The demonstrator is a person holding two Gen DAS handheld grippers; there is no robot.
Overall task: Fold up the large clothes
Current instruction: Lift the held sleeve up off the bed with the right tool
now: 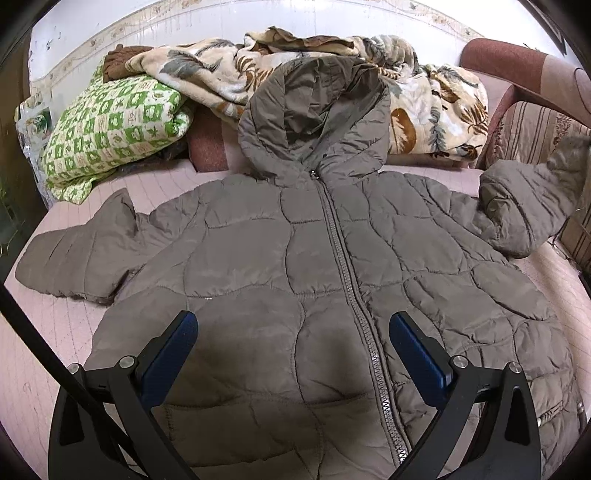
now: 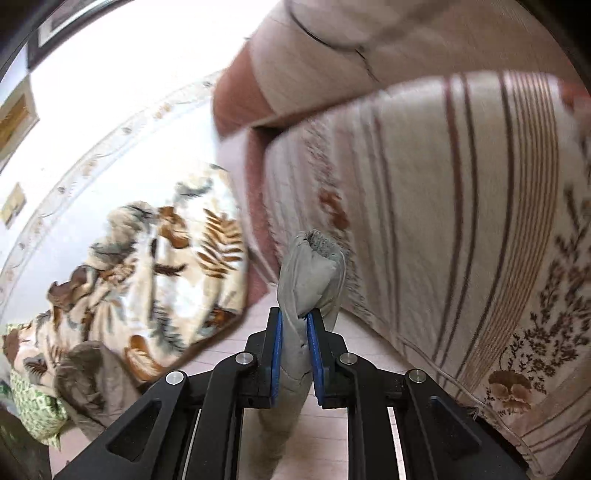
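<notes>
A large grey-brown quilted hooded jacket (image 1: 295, 258) lies face up and zipped on a pink bed sheet (image 1: 44, 354), hood toward the far side. My left gripper (image 1: 293, 325) hovers open over the jacket's lower front, nothing between its blue pads. The jacket's right sleeve (image 1: 524, 206) is lifted off the bed at the right edge of the left wrist view. In the right wrist view my right gripper (image 2: 294, 319) is shut on that sleeve's cuff (image 2: 314, 273), whose ribbed end sticks out past the fingertips. The left sleeve (image 1: 74, 254) lies flat.
A leaf-patterned blanket (image 1: 332, 74) and a green checked quilt (image 1: 114, 125) are piled behind the hood. A striped floral cushion (image 2: 461, 221) and a padded pink-brown headboard (image 1: 517, 66) stand close on the right. A pale wall (image 1: 258, 18) runs behind.
</notes>
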